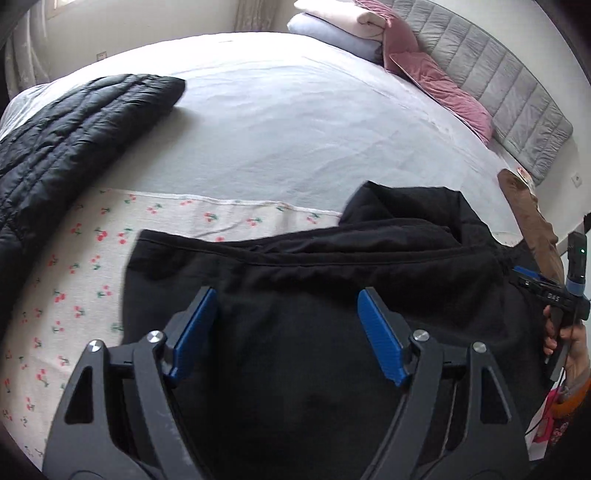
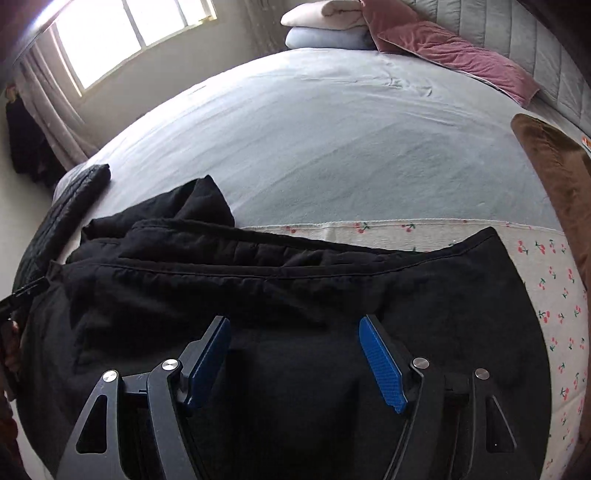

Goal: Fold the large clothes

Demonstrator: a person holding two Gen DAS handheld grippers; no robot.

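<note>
1. The bed (image 1: 295, 122), under a pale grey sheet, fills both views; a grey quilted headboard (image 1: 491, 85) runs along its far right side.
2. A cherry-print cloth (image 1: 66, 280) is spread on the bed's near edge.
3. The black garment (image 1: 332, 295) lies on that cloth at the bed's near edge, folded into a wide band. Its long axis runs left to right across both views, along the bed's edge. A bunched end (image 2: 199, 206) sticks up and away toward the bed's middle.
4. A black quilted jacket (image 1: 74, 136) lies on the bed's left side, apart from the garment.
5. A pink blanket (image 1: 436, 77) and stacked pillows (image 1: 332, 26) sit by the headboard.
6. The left gripper (image 1: 286, 328) hangs over the garment, fingers spread, grasping nothing.
7. The right gripper (image 2: 295, 354) likewise hangs over it, fingers released and empty.
</note>
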